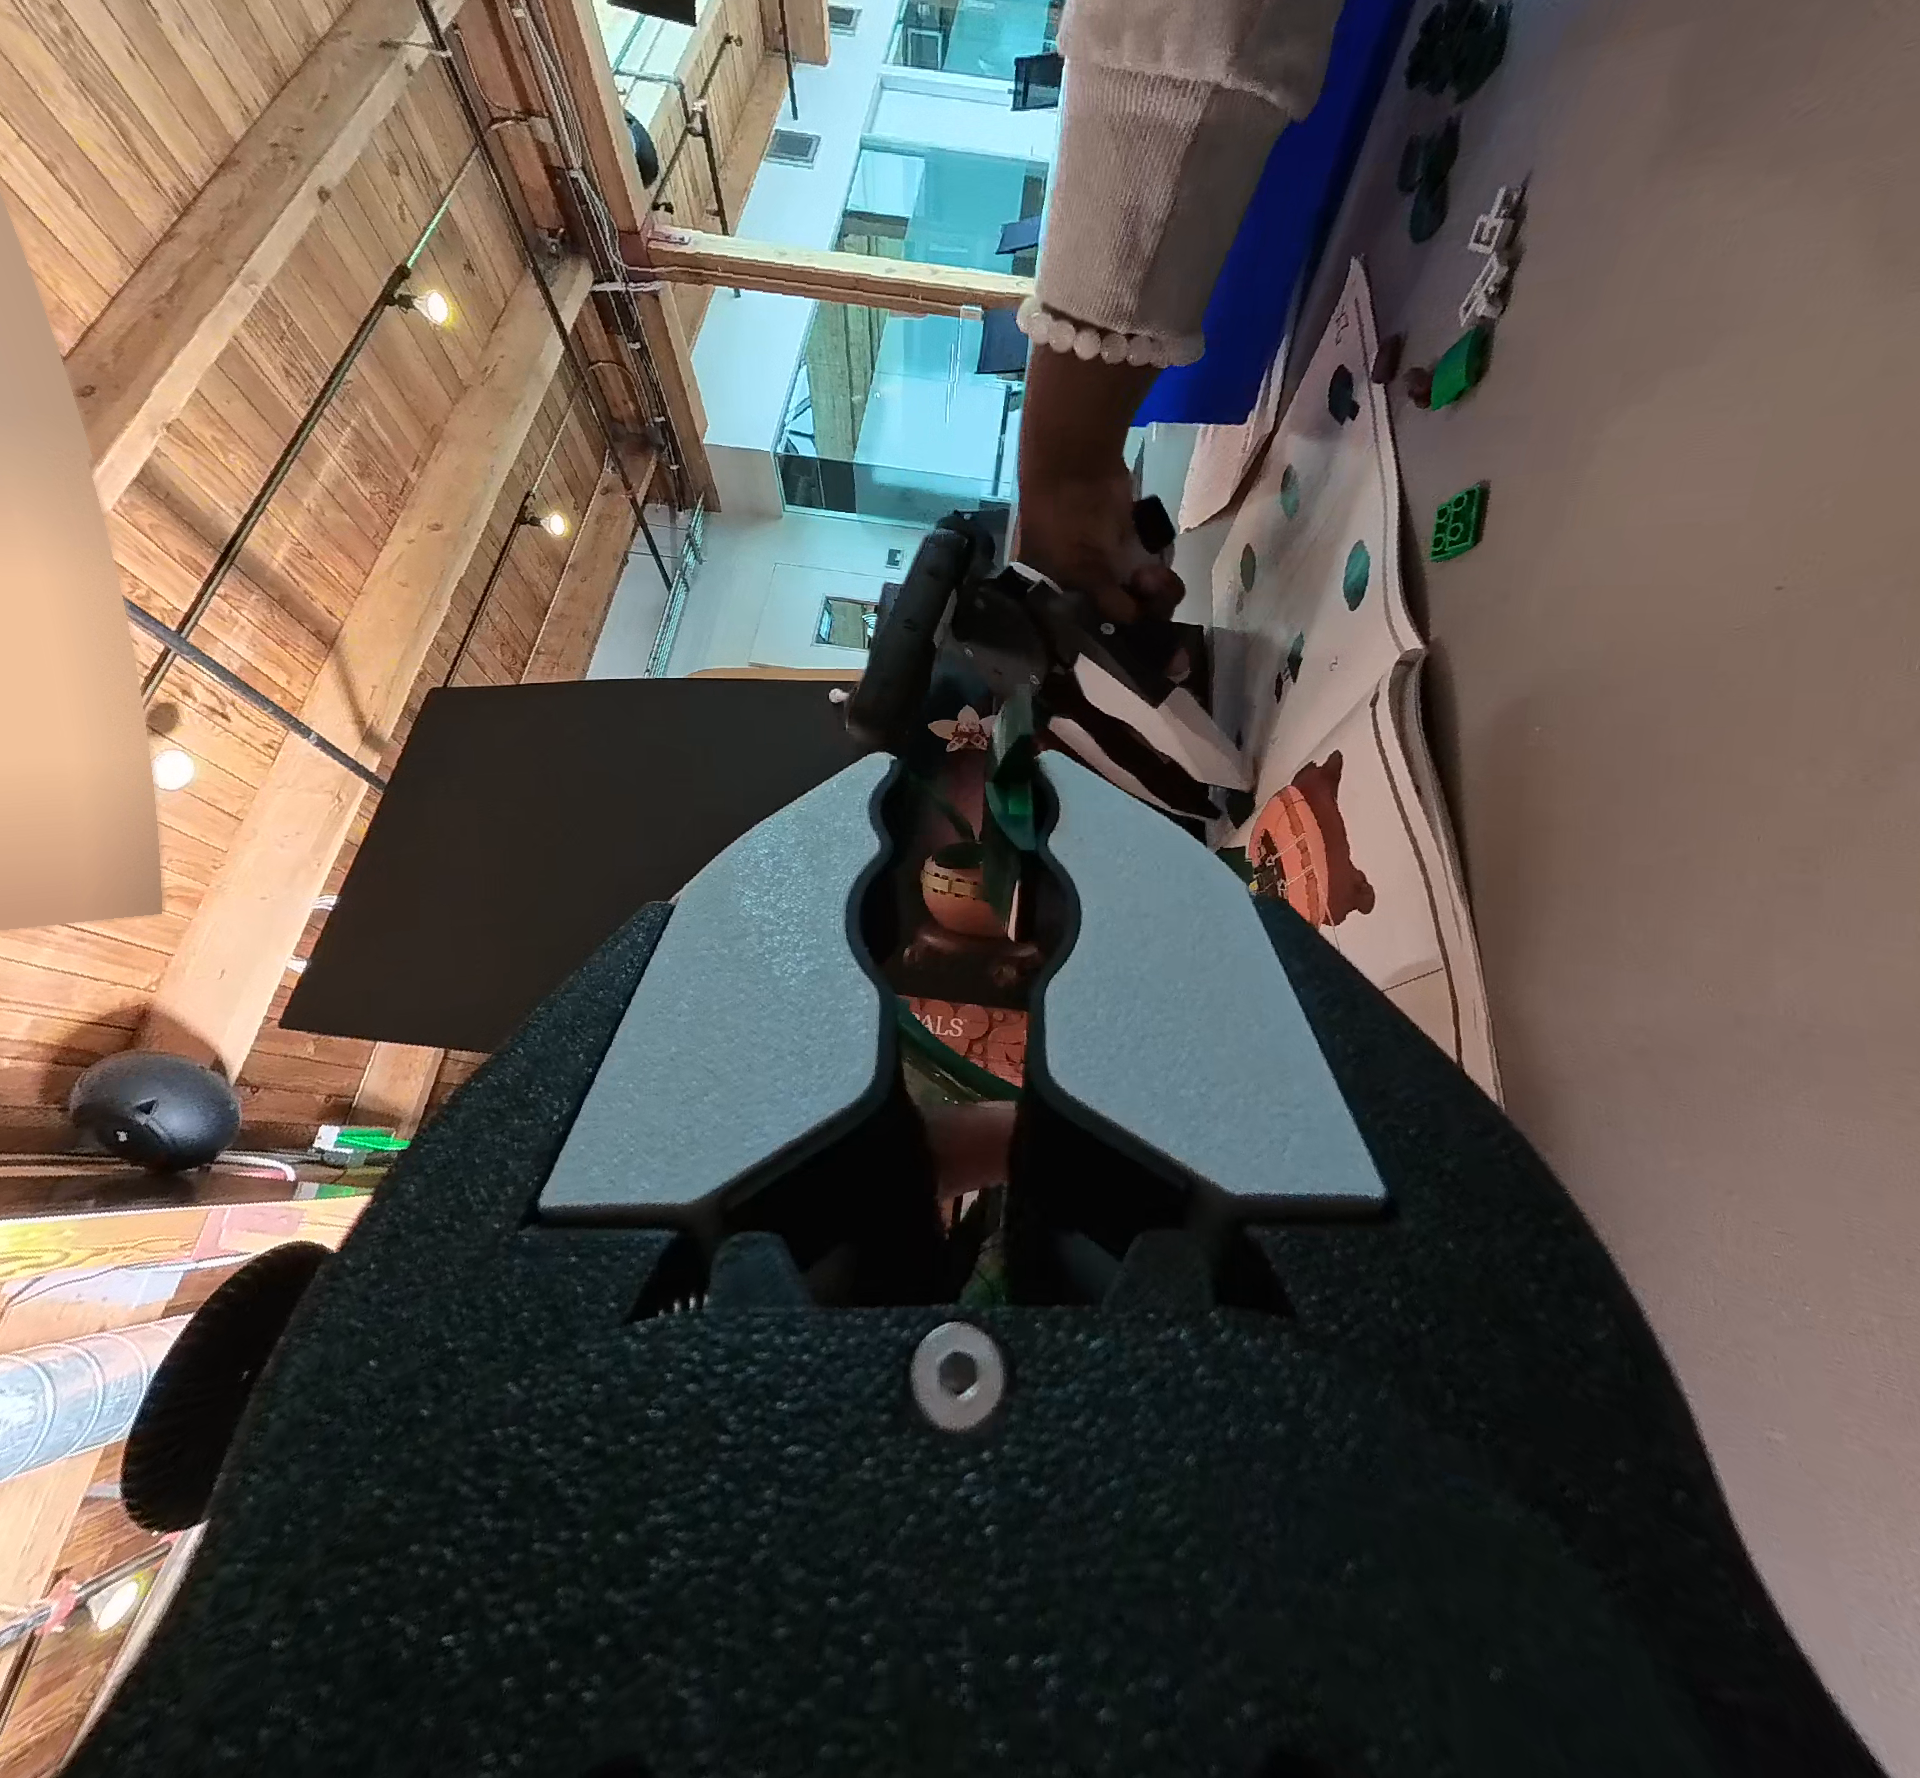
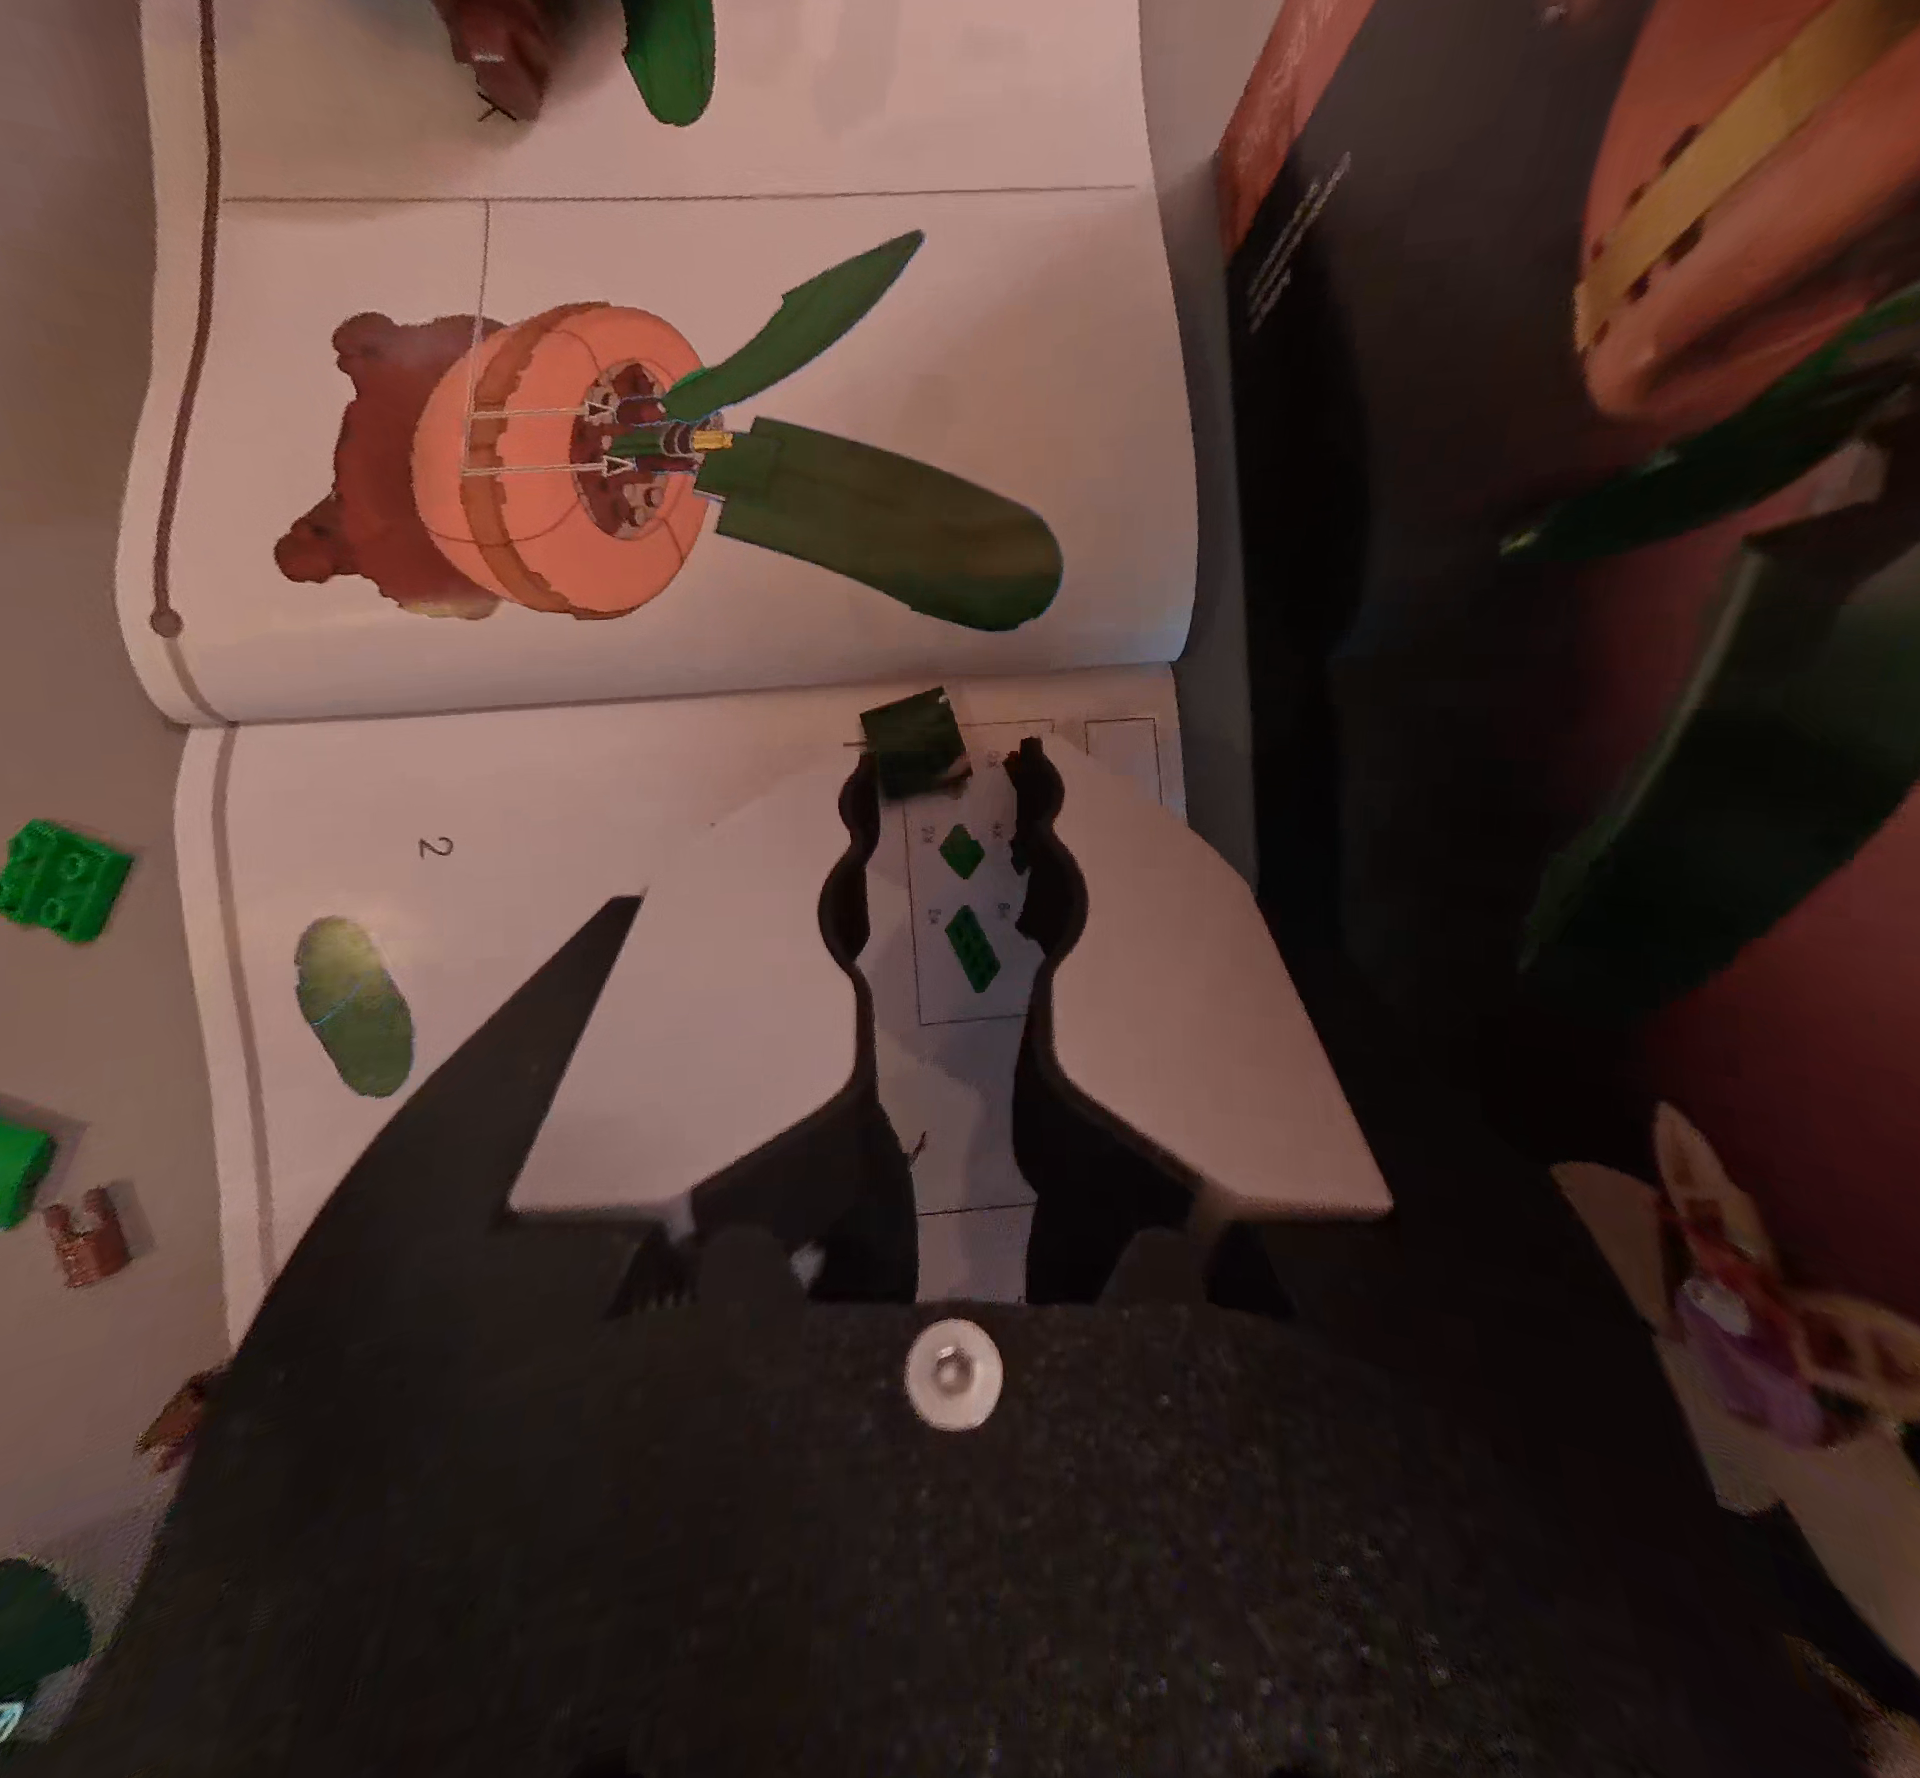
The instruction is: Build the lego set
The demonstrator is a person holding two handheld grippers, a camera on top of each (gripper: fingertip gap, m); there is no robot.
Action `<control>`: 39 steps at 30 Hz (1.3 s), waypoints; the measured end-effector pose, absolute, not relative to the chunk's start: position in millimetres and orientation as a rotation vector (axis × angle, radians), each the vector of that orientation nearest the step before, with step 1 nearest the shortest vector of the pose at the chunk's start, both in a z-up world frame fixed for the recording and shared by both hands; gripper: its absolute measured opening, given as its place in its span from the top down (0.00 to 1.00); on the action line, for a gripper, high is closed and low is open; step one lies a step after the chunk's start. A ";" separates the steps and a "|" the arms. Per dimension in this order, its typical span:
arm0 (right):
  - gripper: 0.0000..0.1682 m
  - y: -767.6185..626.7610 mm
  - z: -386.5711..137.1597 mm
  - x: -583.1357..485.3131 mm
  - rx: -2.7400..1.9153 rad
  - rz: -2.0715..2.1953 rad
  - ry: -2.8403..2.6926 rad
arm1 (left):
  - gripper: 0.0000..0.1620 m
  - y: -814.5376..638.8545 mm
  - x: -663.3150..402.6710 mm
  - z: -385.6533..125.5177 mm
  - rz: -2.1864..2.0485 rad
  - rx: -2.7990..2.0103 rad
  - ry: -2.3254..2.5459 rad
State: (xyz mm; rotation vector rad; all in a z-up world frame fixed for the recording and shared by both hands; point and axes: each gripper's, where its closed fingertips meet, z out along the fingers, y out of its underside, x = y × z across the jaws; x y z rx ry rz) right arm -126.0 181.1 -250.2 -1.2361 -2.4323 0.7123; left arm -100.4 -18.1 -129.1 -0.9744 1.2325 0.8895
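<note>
My left gripper (image 1: 968,778) is raised and tilted, with its grey fingers (image 1: 769,980) close together on a thin green leaf piece (image 1: 1014,788) at the tips. My right gripper (image 2: 943,764) hovers over the open instruction booklet (image 2: 665,118). Its jaws stand a little apart around a small dark green piece (image 2: 914,739), which sits at the left fingertip with a gap to the right one. In the left wrist view a hand holds the right gripper (image 1: 1101,689) low over the booklet (image 1: 1340,793).
The dark set box (image 2: 1455,689) stands right of the booklet and shows between my left fingers (image 1: 966,990). Loose bricks lie on the table: bright green ones (image 2: 64,878) (image 1: 1458,523), a brown one (image 2: 91,1235), dark green and white ones (image 1: 1455,40) farther off. My right fingertips sit around 25 centimetres from my left ones.
</note>
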 end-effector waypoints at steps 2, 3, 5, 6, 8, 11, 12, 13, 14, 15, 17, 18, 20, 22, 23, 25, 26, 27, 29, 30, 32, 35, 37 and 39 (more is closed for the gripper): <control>0.90 177.2 -252.0 -122.1 -1.273 0.738 -2.452 | 0.88 -17.9 -101.1 -129.9 0.893 -0.975 1.233; 0.90 174.9 -251.6 -119.6 -1.300 0.756 -2.452 | 0.88 -17.8 -101.0 -129.2 0.893 -0.975 1.231; 0.89 170.8 -250.4 -112.8 -1.358 0.773 -2.441 | 0.88 -19.0 -102.2 -128.1 0.893 -0.975 1.229; 0.87 168.1 -249.3 -108.4 -1.384 0.778 -2.438 | 0.88 -19.1 -103.3 -129.1 0.892 -0.976 1.228; 0.84 162.7 -244.4 -101.7 -1.356 0.787 -2.439 | 0.88 -17.8 -103.7 -132.3 0.893 -0.978 1.229; 0.84 169.1 -237.1 -104.3 -1.277 0.767 -2.397 | 0.88 -15.8 -101.7 -132.4 0.891 -0.980 1.235; 0.84 171.4 -235.9 -107.7 -1.293 0.782 -2.370 | 0.88 -15.7 -100.9 -132.6 0.891 -0.979 1.237; 0.84 170.7 -236.1 -110.2 -1.330 0.819 -2.353 | 0.88 -16.2 -100.5 -132.9 0.891 -0.978 1.238; 0.84 169.4 -237.7 -111.7 -1.382 0.847 -2.342 | 0.88 -16.4 -99.6 -132.7 0.891 -0.978 1.238; 0.83 169.5 -240.0 -112.2 -1.445 0.848 -2.321 | 0.88 -16.6 -99.6 -132.4 0.892 -0.977 1.238; 0.83 175.9 -243.1 -112.6 -1.584 0.808 -2.210 | 0.88 -15.3 -99.6 -131.8 0.896 -0.979 1.237; 0.83 173.7 -242.2 -112.4 -1.610 0.835 -2.163 | 0.88 -15.1 -100.1 -132.2 0.896 -0.981 1.235; 0.83 171.3 -242.9 -111.8 -1.631 0.847 -2.095 | 0.88 -15.2 -101.3 -133.0 0.894 -0.982 1.232; 0.82 168.8 -247.8 -108.9 -1.629 0.829 -2.100 | 0.89 -15.4 -102.4 -136.2 0.895 -0.984 1.232; 0.82 168.3 -249.2 -108.8 -1.624 0.825 -2.102 | 0.89 -14.7 -101.9 -137.2 0.893 -0.985 1.232; 0.83 167.9 -249.8 -110.7 -1.617 0.835 -2.096 | 0.89 -14.3 -100.8 -136.6 0.891 -0.985 1.232; 0.85 167.5 -250.1 -112.1 -1.615 0.847 -2.095 | 0.89 -13.6 -100.0 -136.2 0.890 -0.985 1.232; 0.89 167.8 -251.2 -113.0 -1.613 0.849 -2.099 | 0.89 -13.6 -100.9 -135.3 0.889 -0.986 1.230; 0.91 169.0 -254.0 -114.1 -1.616 0.855 -2.105 | 0.89 -15.3 -102.8 -131.0 0.874 -0.994 1.221; 0.91 168.9 -254.0 -113.7 -1.616 0.864 -2.108 | 0.89 -15.5 -103.1 -130.2 0.867 -0.996 1.216; 0.91 164.9 -249.0 -111.1 -1.597 0.907 -2.119 | 0.89 -15.9 -103.0 -128.8 0.850 -0.998 1.205; 0.91 144.9 -224.5 -104.4 -1.523 1.043 -2.136 | 0.88 -15.9 -101.7 -128.0 0.825 -0.999 1.191; 0.91 119.0 -201.2 -95.6 -1.417 1.143 -2.196 | 0.89 -16.3 -100.2 -126.2 0.806 -0.997 1.183; 0.91 86.6 -175.5 -84.4 -1.288 1.254 -2.273 | 0.89 -17.3 -97.8 -123.6 0.785 -0.991 1.177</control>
